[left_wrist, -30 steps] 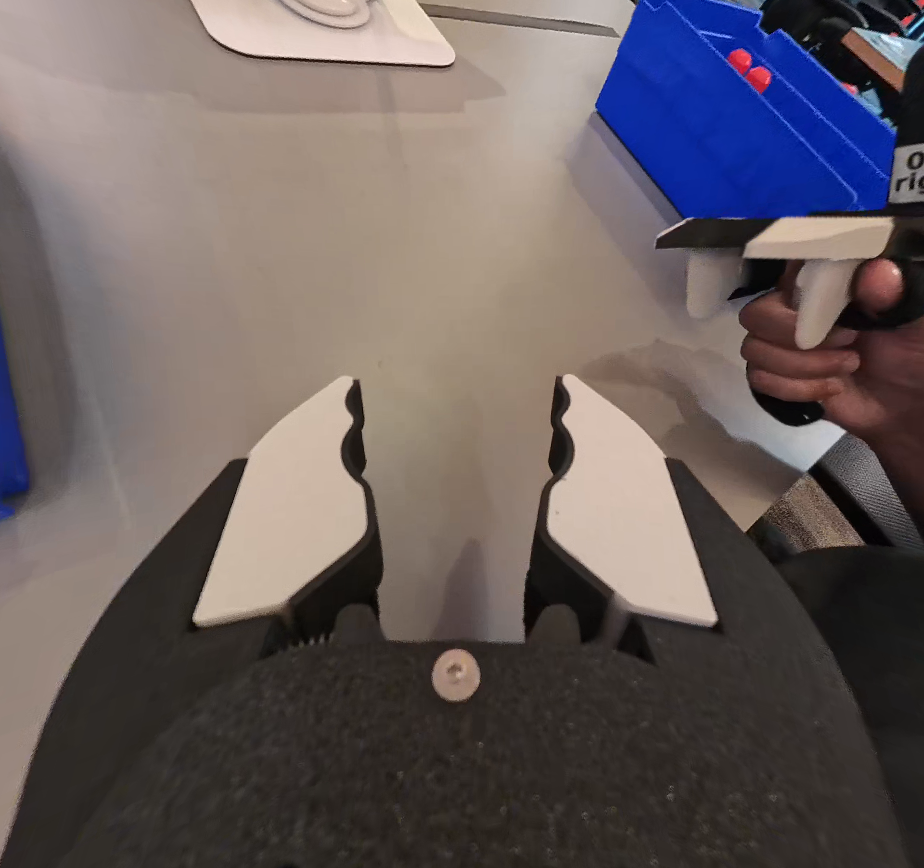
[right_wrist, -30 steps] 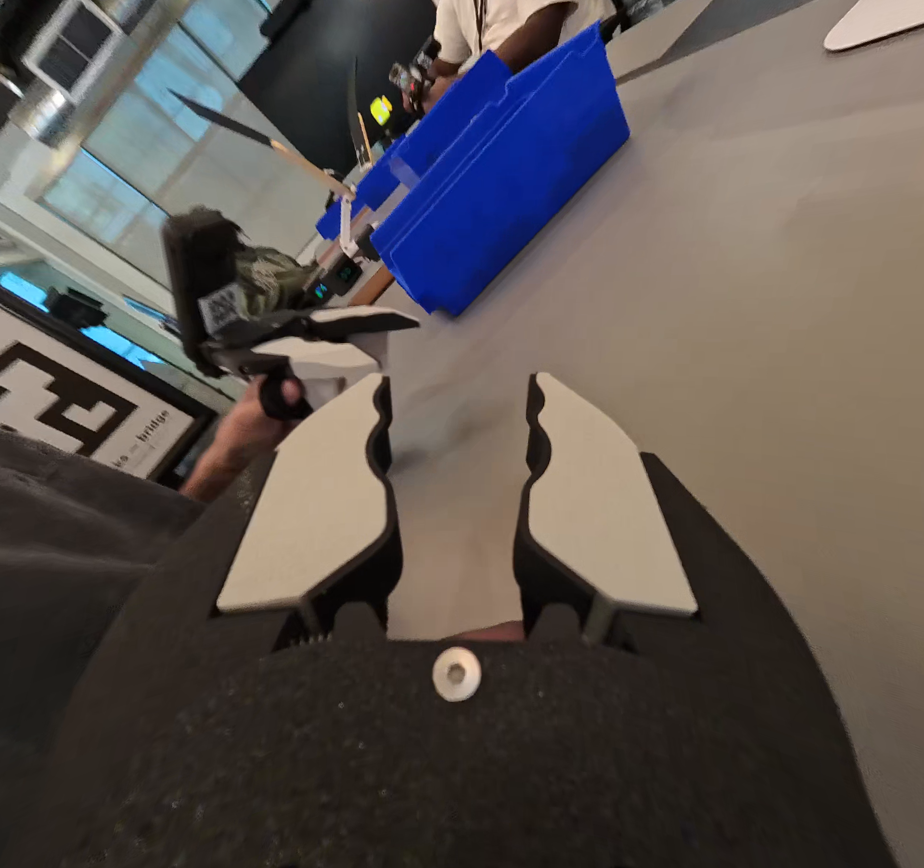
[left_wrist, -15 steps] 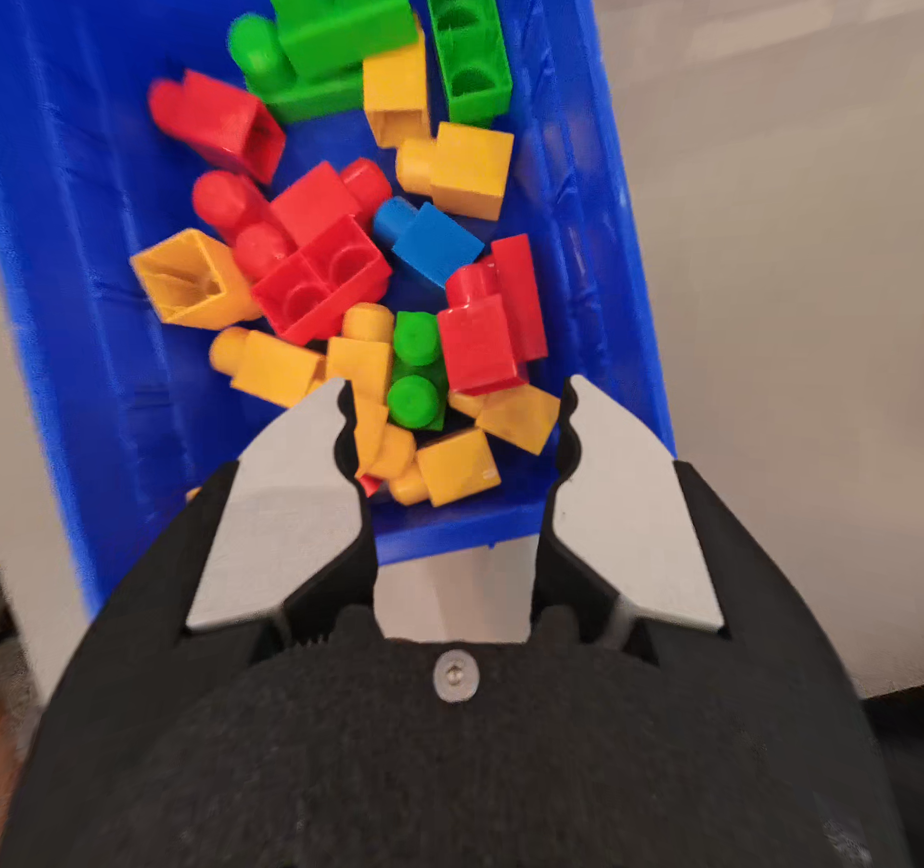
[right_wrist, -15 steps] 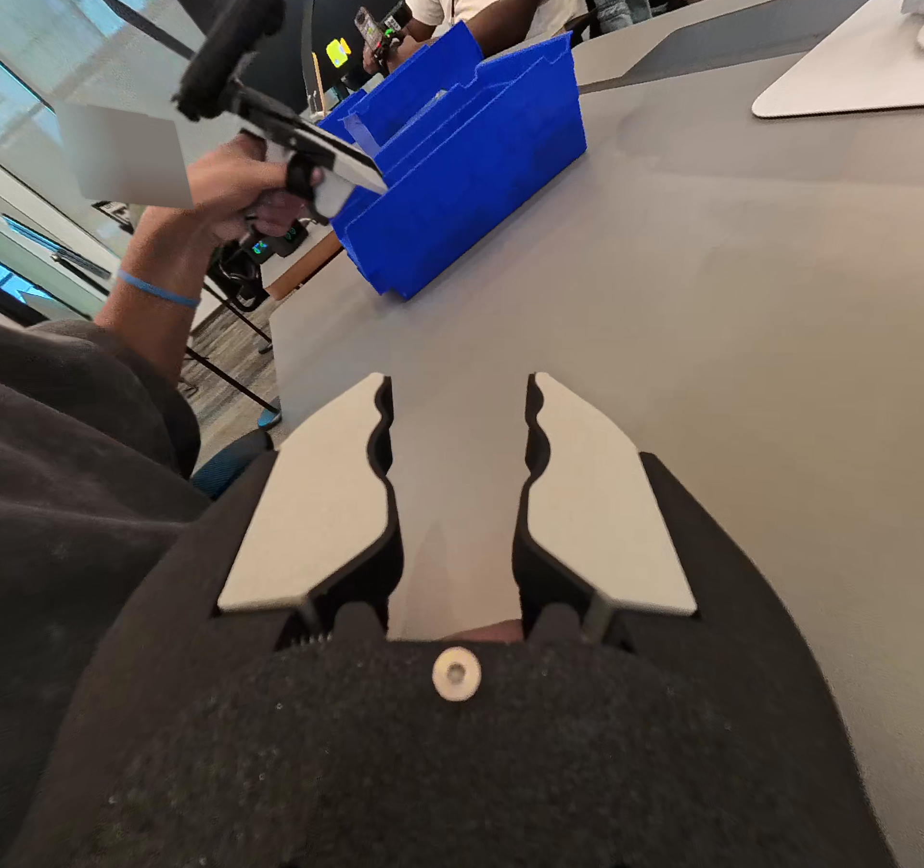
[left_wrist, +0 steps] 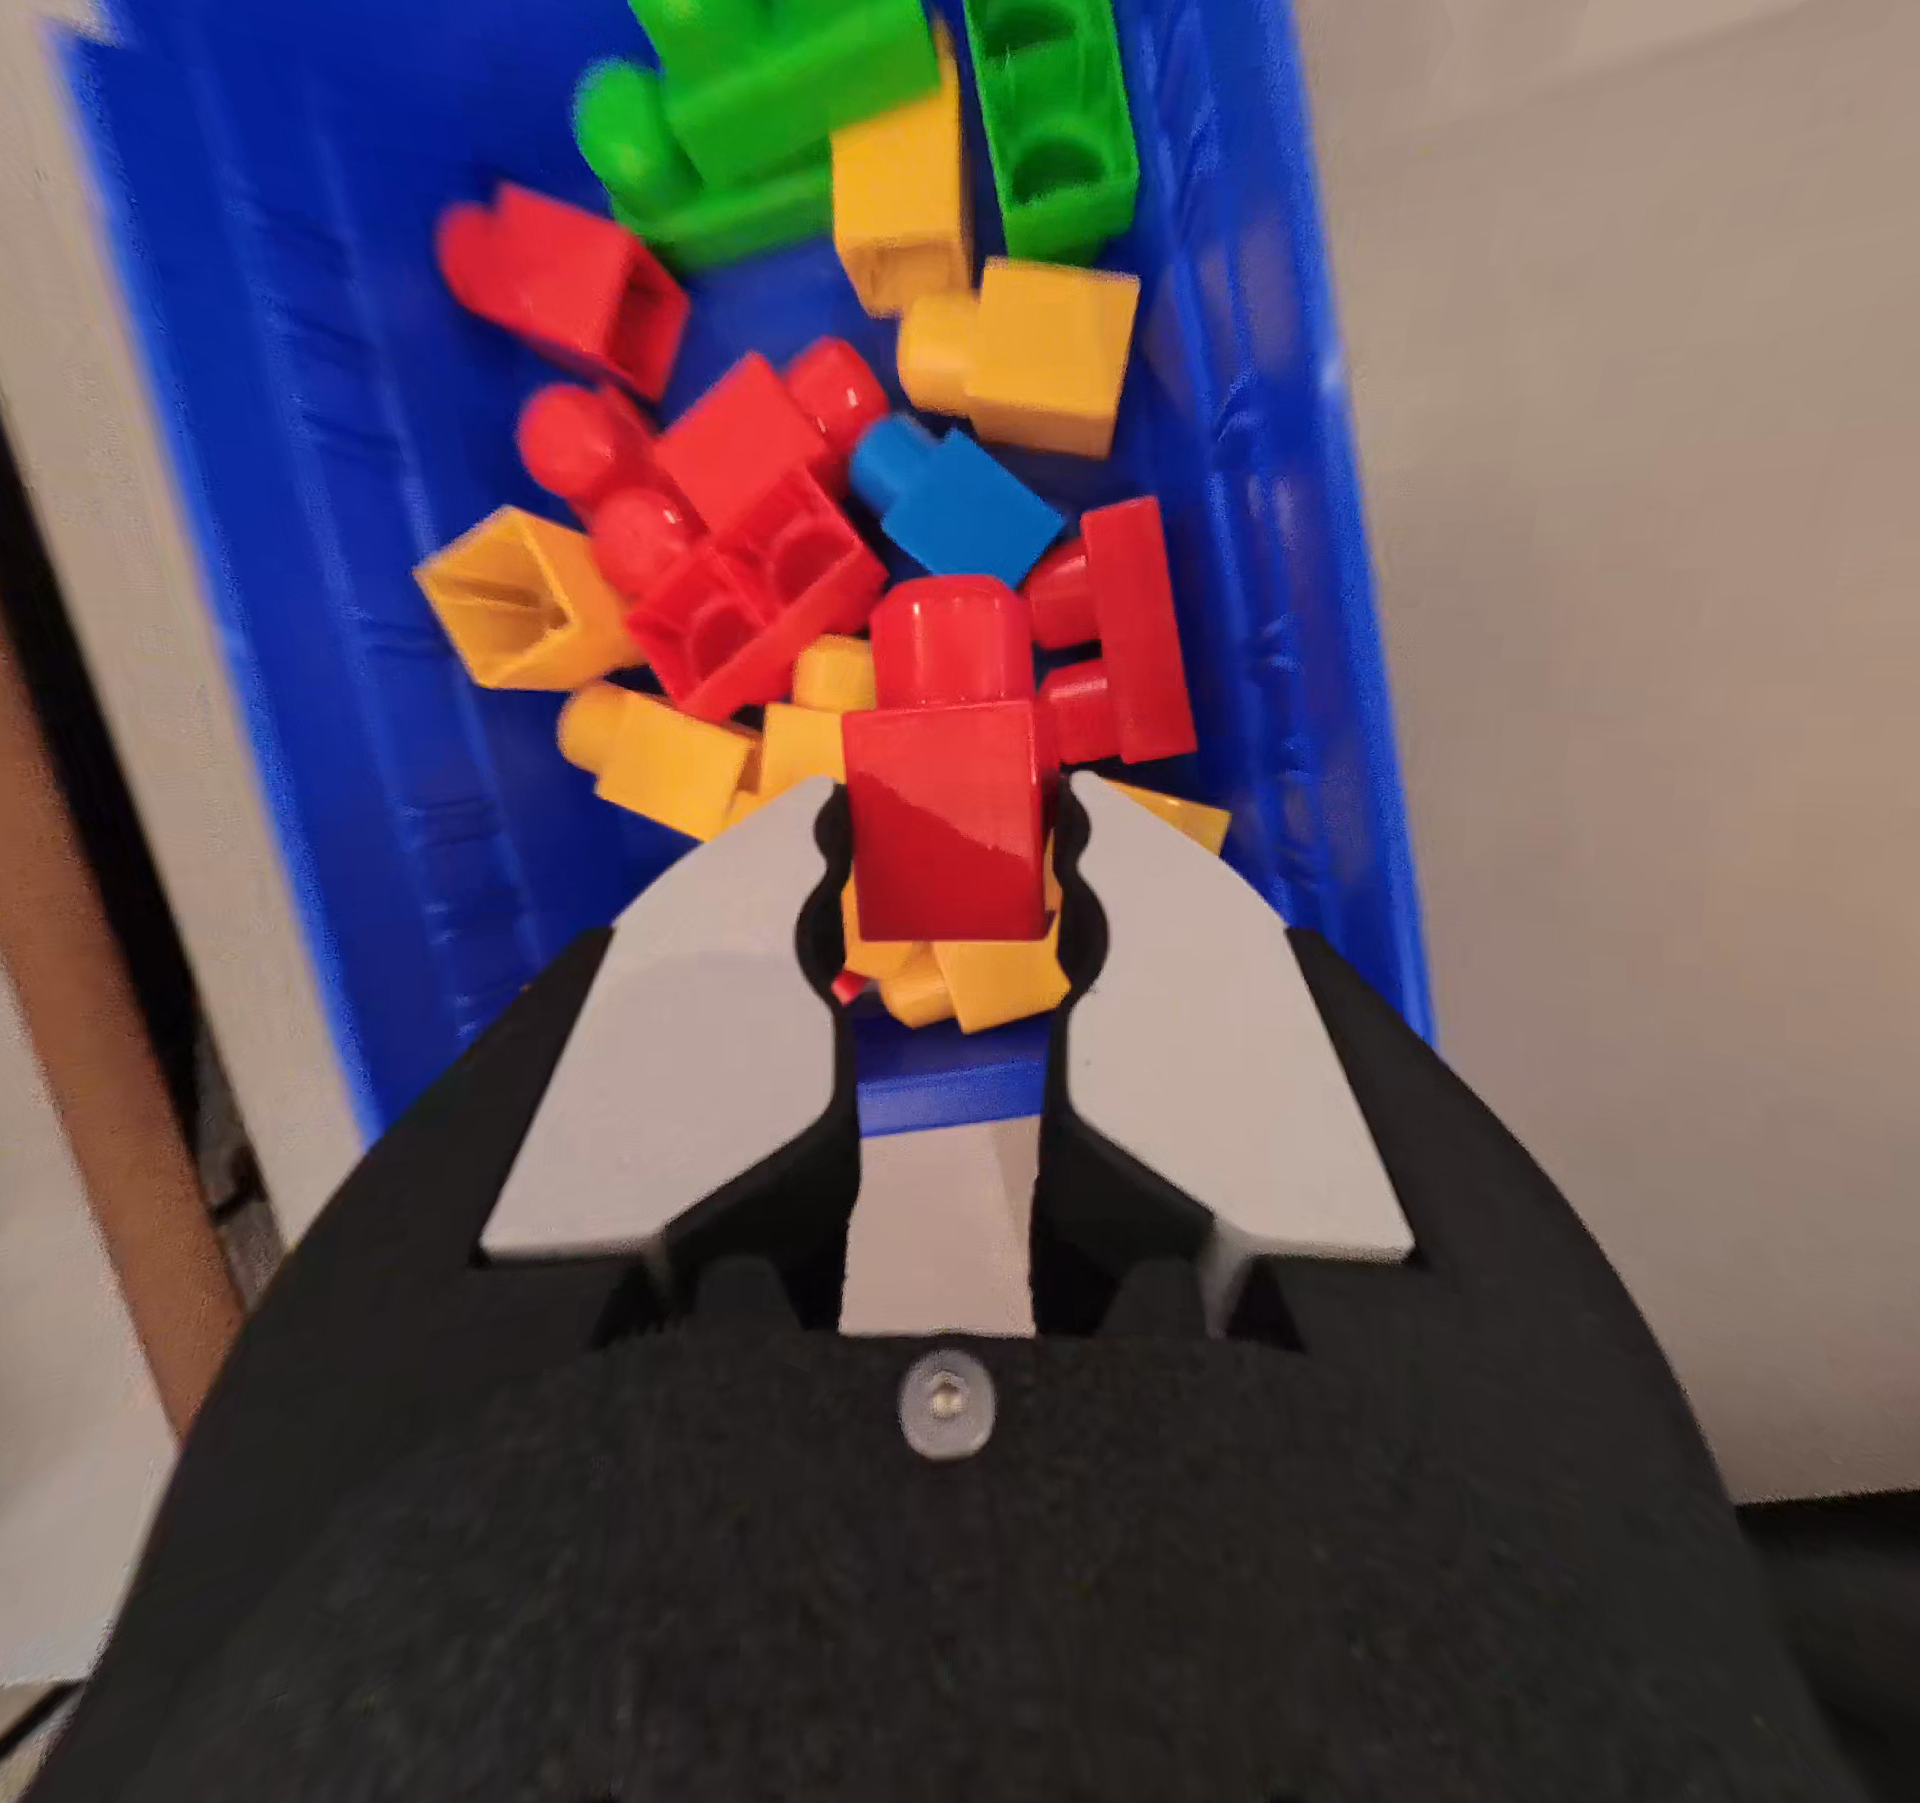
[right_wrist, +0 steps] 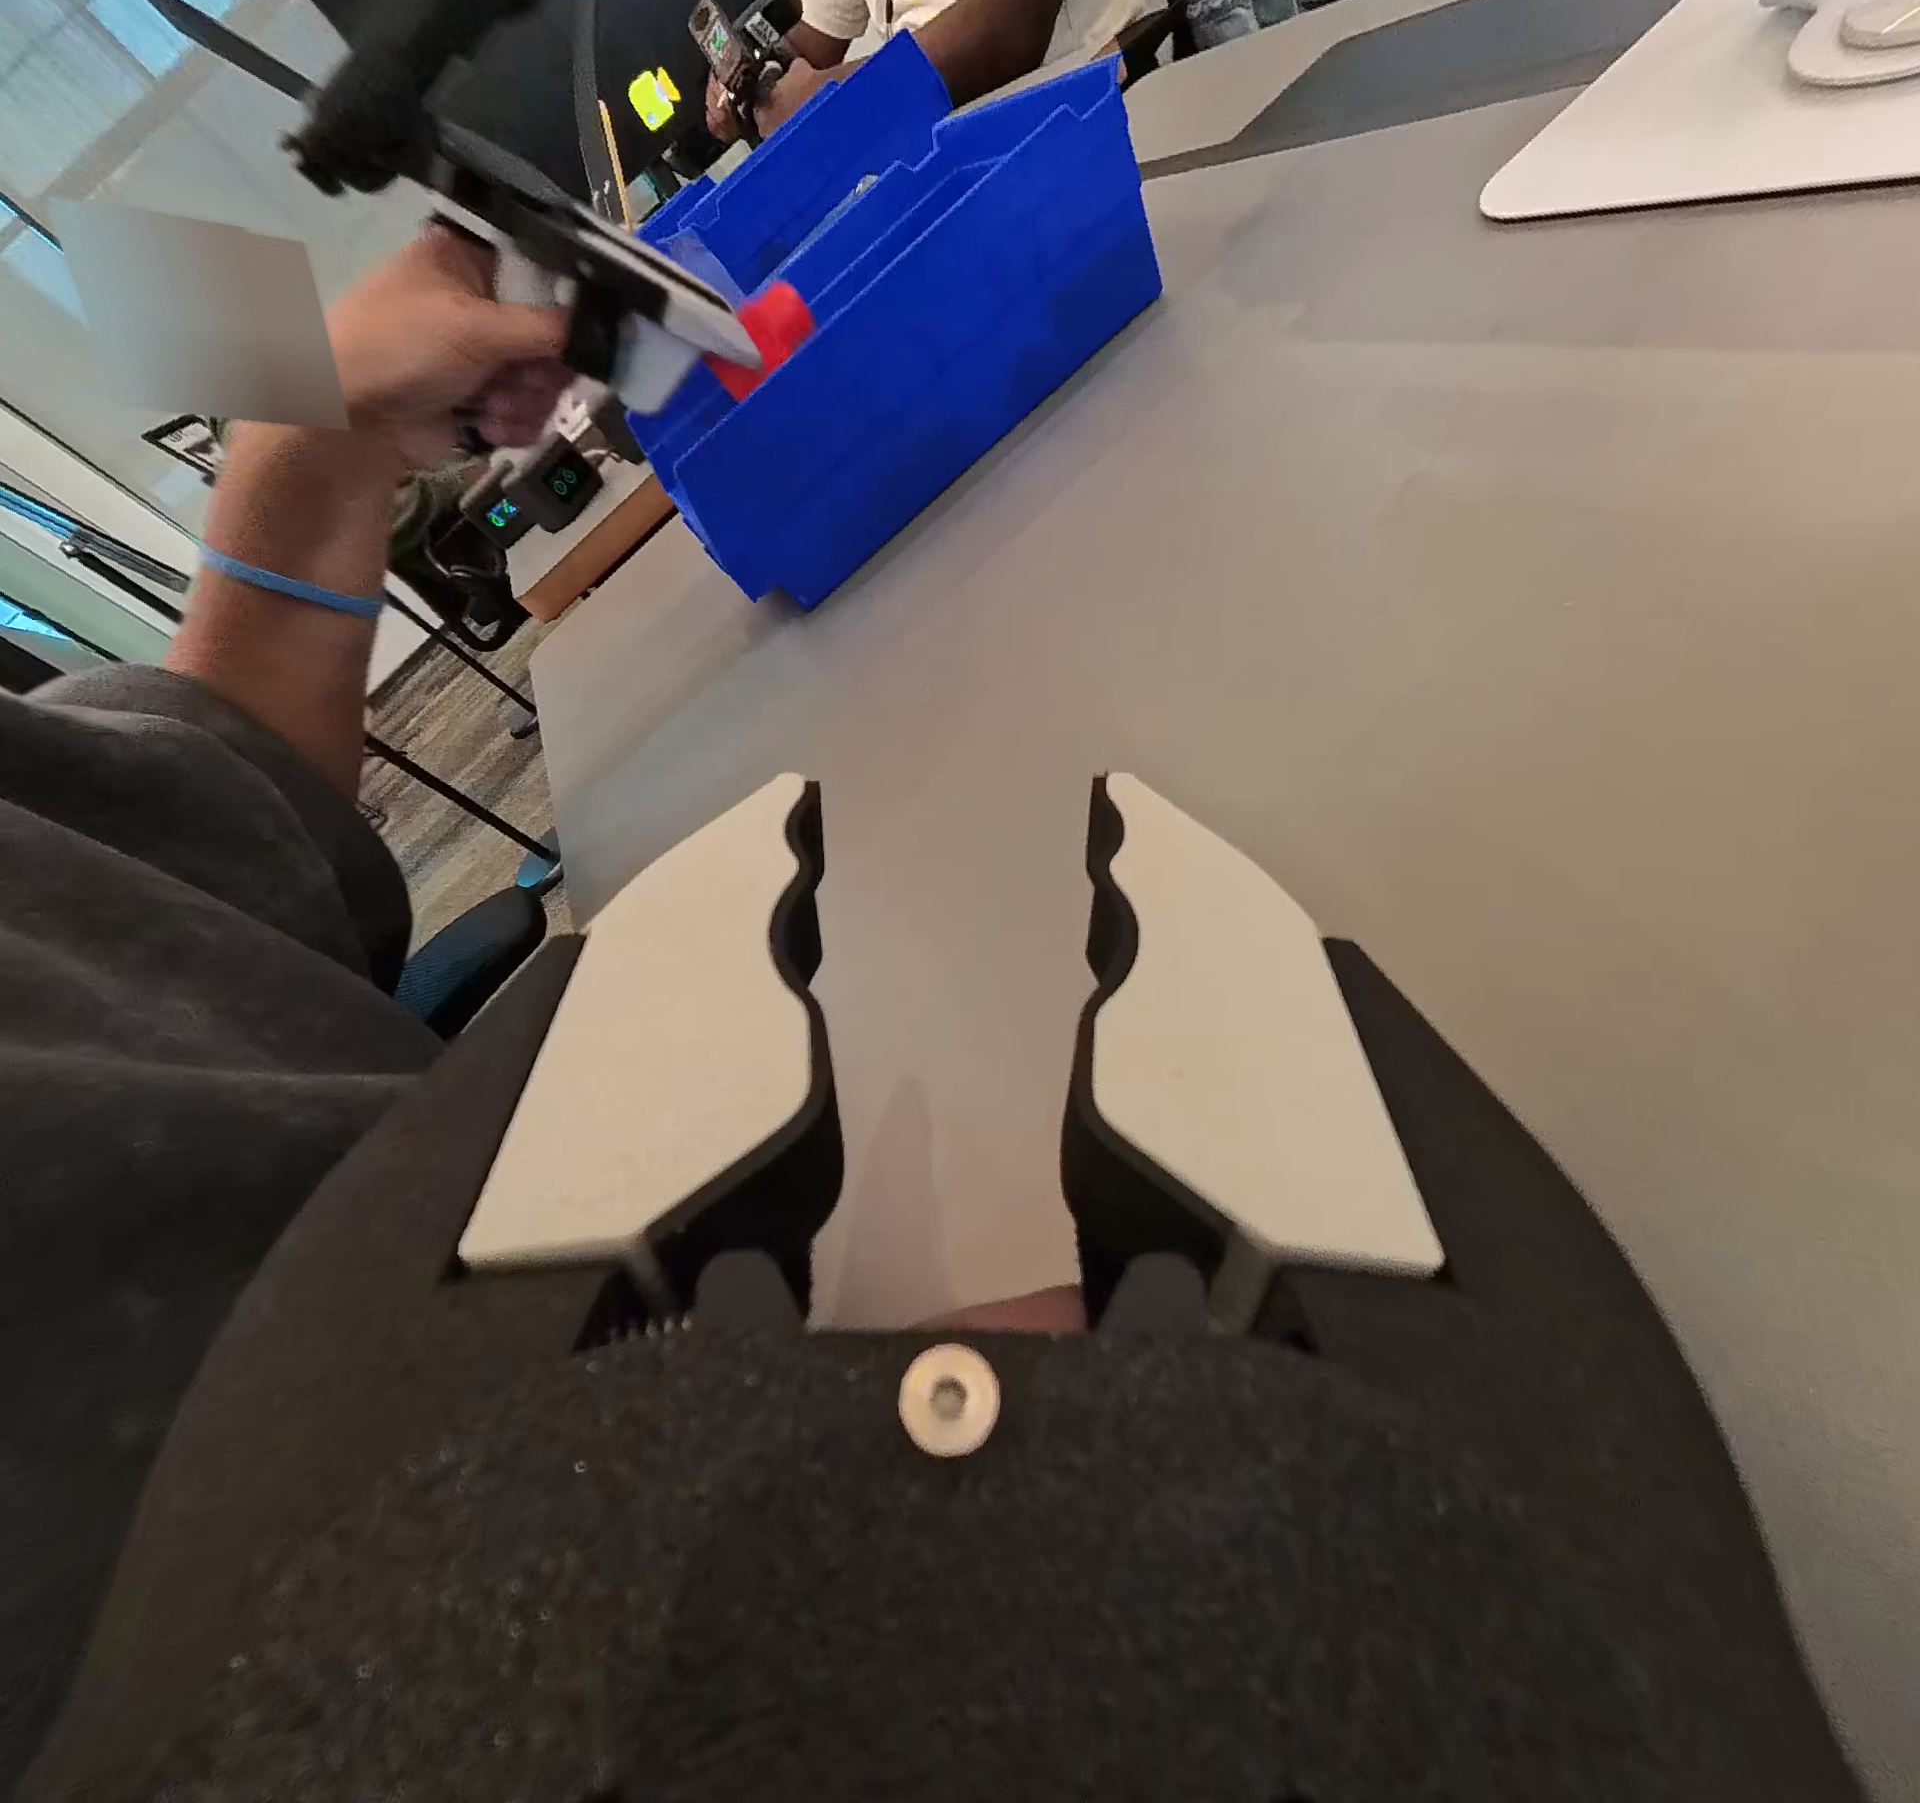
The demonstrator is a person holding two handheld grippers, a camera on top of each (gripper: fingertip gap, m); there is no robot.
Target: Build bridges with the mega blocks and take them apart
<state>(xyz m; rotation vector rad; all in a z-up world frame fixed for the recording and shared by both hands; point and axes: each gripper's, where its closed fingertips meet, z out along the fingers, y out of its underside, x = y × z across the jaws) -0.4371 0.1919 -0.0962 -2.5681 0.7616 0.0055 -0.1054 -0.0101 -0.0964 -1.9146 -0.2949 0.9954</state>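
Observation:
My left gripper point(left_wrist: 948, 803) is shut on a red one-stud block point(left_wrist: 948, 797) and holds it above the near end of a blue bin point(left_wrist: 312, 465). The bin holds several loose red, yellow and green blocks and one blue block point(left_wrist: 961, 512). In the right wrist view the left gripper point(right_wrist: 727, 340) shows over the same blue bin point(right_wrist: 935, 371) with the red block point(right_wrist: 774, 325) at its tips. My right gripper point(right_wrist: 951, 797) is open and empty, low over the bare grey table point(right_wrist: 1455, 714).
A white stand base point(right_wrist: 1714, 101) sits at the table's far right. A second blue bin point(right_wrist: 831, 143) stands behind the first. A person sits beyond the table's far edge. The table's left edge drops to carpet and chair legs. The grippers' ends are close to 40 cm from one another.
My left gripper swung from the bare table to the blue bin, then closed on the red block and lifted it. My right gripper stayed open in place.

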